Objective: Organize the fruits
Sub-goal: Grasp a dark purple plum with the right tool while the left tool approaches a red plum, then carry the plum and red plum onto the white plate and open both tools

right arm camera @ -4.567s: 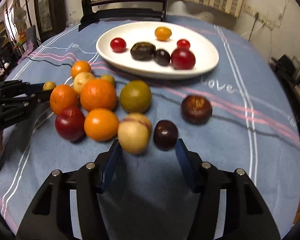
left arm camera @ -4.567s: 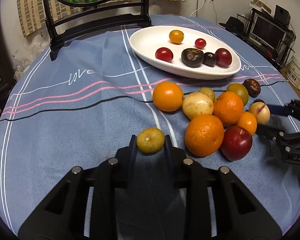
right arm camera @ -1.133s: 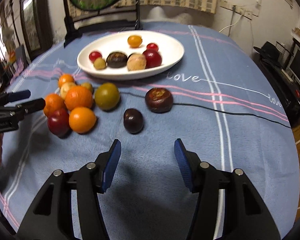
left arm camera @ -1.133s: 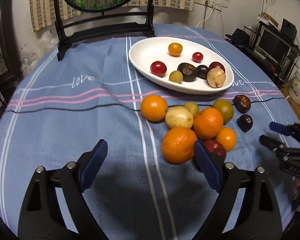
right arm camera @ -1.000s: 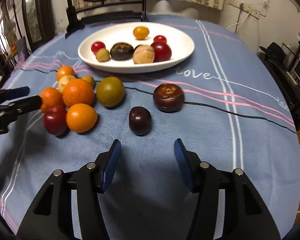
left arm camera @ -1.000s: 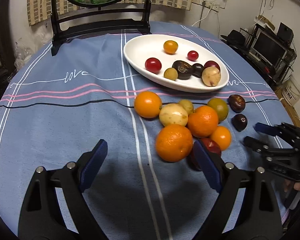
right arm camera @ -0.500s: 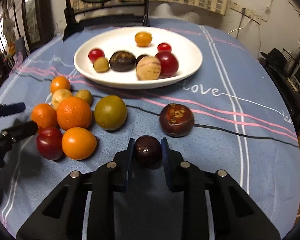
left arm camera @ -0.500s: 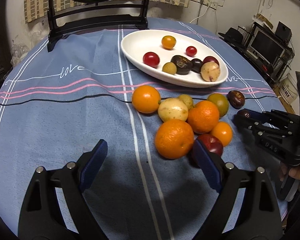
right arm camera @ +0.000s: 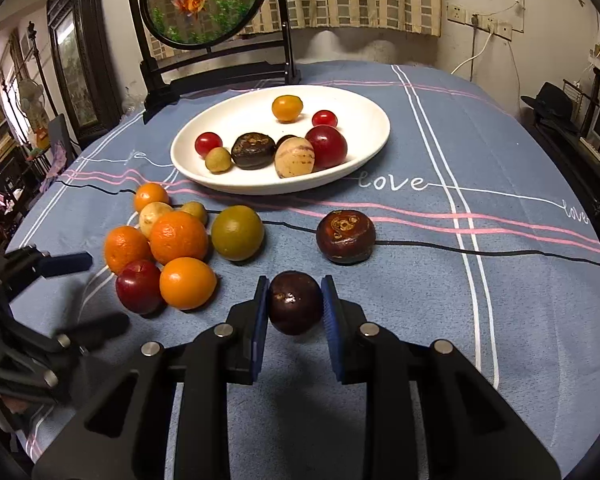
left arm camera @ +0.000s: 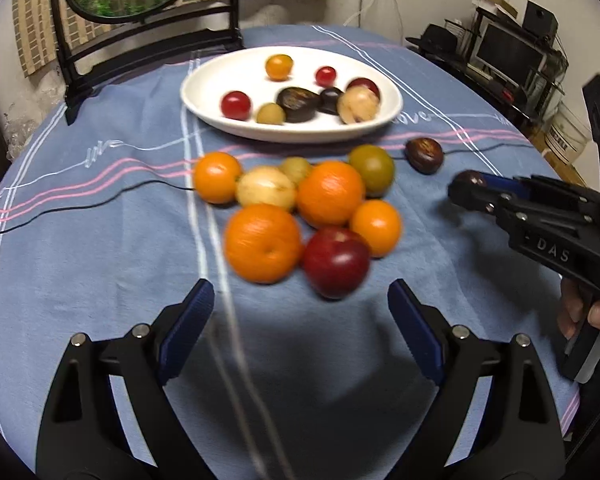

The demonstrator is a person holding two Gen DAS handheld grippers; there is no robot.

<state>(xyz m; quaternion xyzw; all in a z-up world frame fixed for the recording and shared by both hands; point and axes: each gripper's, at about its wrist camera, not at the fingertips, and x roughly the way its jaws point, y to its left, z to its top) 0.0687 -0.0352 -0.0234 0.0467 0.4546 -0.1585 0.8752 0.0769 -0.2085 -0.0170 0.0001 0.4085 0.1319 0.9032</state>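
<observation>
while the white plate [right arm camera: 364, 160] holds eight fruits, among them a pale striped fruit [right arm camera: 294, 157], we see the dark plum [right arm camera: 295, 302], loose on the blue cloth [right arm camera: 480, 280] a second ago, now clamped between the pads of our right gripper [right arm camera: 294, 320], near the brown fruit [right arm camera: 345, 236]. our left gripper [left arm camera: 300, 320] gapes wide and empty before the red apple [left arm camera: 336, 262] in the pile.

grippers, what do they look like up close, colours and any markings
Both are black plastic frames with silver screws. The left gripper and right gripper carry ribbed blue pads on their fingers. The right one's side reads "DAS", with a grey trigger below.
</observation>
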